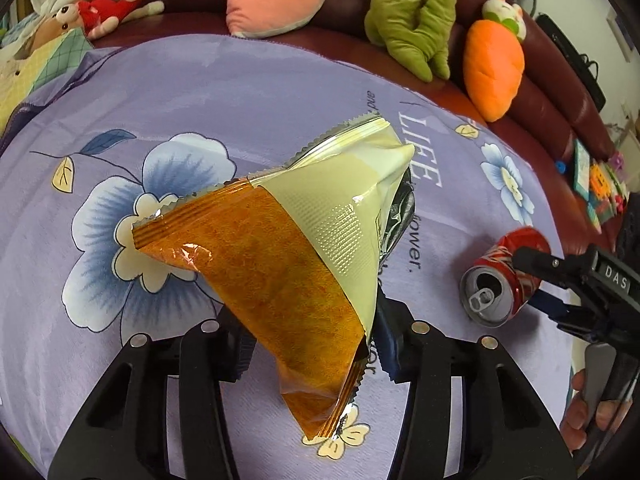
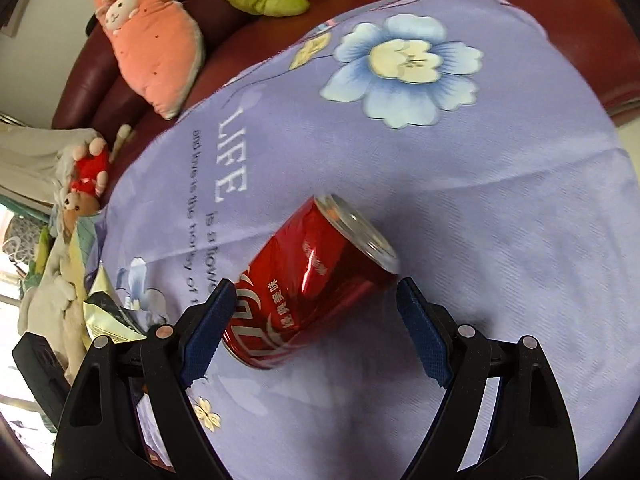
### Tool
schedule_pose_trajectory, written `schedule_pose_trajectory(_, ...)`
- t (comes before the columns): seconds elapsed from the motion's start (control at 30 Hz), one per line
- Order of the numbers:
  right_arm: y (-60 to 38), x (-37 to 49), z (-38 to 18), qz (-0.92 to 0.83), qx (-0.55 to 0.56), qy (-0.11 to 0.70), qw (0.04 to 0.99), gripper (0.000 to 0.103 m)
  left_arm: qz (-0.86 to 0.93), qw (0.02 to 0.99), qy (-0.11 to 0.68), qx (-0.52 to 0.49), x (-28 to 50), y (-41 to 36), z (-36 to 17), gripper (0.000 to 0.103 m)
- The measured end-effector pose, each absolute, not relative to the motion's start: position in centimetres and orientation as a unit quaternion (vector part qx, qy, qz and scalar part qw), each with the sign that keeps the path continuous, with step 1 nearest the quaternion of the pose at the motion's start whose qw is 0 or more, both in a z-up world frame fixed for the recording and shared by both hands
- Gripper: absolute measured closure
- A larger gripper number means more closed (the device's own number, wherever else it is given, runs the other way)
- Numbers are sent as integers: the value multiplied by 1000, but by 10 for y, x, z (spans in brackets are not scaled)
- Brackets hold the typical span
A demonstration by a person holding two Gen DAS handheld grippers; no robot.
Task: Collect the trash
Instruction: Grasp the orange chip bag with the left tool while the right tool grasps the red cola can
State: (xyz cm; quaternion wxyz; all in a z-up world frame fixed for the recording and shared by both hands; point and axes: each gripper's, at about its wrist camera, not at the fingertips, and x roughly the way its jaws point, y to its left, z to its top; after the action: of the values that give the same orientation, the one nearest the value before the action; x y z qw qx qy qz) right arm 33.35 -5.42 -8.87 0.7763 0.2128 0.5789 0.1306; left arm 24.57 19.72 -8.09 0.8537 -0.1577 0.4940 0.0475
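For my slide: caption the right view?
Open right tool straddles a red can lying on the purple cloth.

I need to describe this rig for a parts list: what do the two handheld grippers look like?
Both are alike. The left gripper and right gripper have black plastic fingers with slotted cut-outs, round silver rivets at the linkage joints, and ribbed dark blue pads at the tips. The right one's black body carries white letters "DAS".

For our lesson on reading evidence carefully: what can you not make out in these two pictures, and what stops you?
- Left wrist view: the left hand-held gripper pads, hidden behind the snack bag.
- Left wrist view: the right hand-held gripper is cut off by the right edge.
- Right wrist view: the red can has its far rim blurred and its opened end faces away.
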Motion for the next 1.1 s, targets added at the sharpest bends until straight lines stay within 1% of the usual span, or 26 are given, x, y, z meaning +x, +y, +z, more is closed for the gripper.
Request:
schedule_pose_trajectory(0.03, -50, 335, -90, 136, 212, 581, 774, 30, 48, 853, 495, -158, 246, 198, -82, 52)
schedule_pose_trajectory(0.1, -40, 340, -97, 151, 209, 587, 768, 52, 48, 852, 496, -159, 246, 200, -84, 51)
schedule_pose_trajectory(0.13, -37, 340, -99, 154, 205, 588, 767, 53, 48, 852, 497, -160, 247, 200, -85, 51)
schedule_pose_trajectory(0.33, -39, 330, -90, 158, 166, 571, 788, 54, 49, 855, 492, -154, 244, 196, -85, 51)
schedule_pose_trajectory(0.5, -73, 309, -82, 147, 174, 567, 792, 54, 16, 861, 488, -141, 237, 169, -76, 51)
schedule_pose_trajectory(1.1, -231, 187, -44, 107, 253, 522, 808, 53, -105, 860, 496, -58, 183, -2, -51, 51)
